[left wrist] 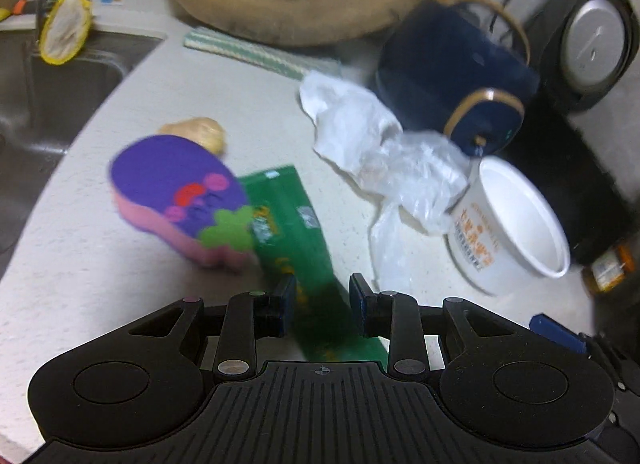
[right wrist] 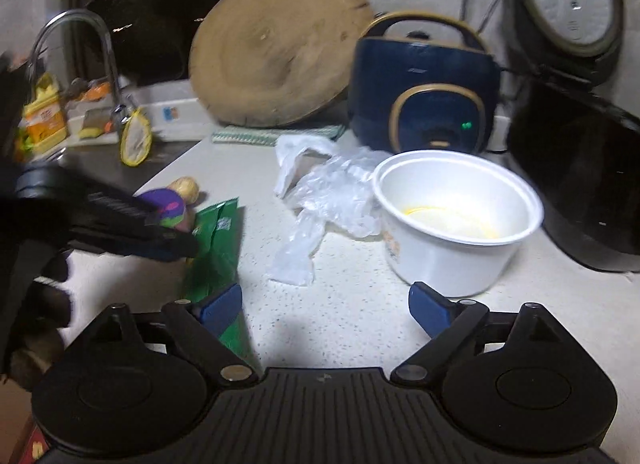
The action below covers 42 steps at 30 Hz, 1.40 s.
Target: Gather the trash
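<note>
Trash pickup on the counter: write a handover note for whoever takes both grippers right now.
Left gripper: open, jaws either side of the flat green foil wrapper, not clamped.
Right gripper: open wide, empty, above bare counter.
Things: the wrapper lies on the white speckled countertop, one end against the purple and pink sponge. The crumpled clear plastic bag rests against the white paper bowl, which holds yellow residue.
Done: nothing collected yet.
Left: grip the wrapper, then likely the bag and bowl. No bin visible.
</note>
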Each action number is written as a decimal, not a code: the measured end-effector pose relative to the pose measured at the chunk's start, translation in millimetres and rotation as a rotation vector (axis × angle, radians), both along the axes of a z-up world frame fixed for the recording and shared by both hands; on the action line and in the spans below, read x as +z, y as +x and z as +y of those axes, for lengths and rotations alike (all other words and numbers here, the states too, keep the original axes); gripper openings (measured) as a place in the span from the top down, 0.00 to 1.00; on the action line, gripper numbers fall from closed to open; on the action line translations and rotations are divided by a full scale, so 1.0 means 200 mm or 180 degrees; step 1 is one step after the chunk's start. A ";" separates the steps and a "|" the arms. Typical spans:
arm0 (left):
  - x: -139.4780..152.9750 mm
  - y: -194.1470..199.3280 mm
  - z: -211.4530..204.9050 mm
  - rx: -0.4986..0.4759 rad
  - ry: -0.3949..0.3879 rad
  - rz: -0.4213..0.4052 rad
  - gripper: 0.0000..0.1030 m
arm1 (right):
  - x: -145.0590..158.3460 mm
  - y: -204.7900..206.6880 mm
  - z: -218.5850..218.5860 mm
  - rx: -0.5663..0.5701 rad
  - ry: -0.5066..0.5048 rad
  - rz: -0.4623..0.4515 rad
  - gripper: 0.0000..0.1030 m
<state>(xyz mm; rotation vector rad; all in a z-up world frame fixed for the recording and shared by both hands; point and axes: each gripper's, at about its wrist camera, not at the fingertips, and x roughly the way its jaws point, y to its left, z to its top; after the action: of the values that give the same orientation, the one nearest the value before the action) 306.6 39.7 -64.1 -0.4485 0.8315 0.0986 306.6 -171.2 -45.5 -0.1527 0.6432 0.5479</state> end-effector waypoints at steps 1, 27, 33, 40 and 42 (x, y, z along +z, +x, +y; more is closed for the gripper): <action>-0.01 0.03 -0.04 -0.0027 0.0132 0.0063 0.68 | -0.02 0.01 0.01 0.0072 -0.0011 0.0019 0.12; -0.03 0.28 -0.15 0.0244 0.0287 0.0441 0.64 | -0.14 0.30 -0.08 0.0179 -0.0075 0.0230 0.12; -0.03 0.27 -0.19 0.0029 0.0681 0.0471 0.59 | -0.18 0.30 -0.07 0.0150 -0.0150 0.0324 0.12; -0.03 0.24 -0.09 0.0141 0.0429 0.0443 0.62 | -0.22 0.29 -0.03 0.0134 -0.0082 0.0495 0.07; -0.04 0.24 -0.06 0.0121 0.0169 0.0406 0.62 | -0.22 0.29 -0.03 0.0123 -0.0036 0.0514 0.03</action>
<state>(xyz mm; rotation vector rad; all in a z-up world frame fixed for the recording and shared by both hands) 354.2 27.0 -72.4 -0.4113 0.9435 0.1856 364.8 -176.7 -90.2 -0.1325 0.8018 0.5978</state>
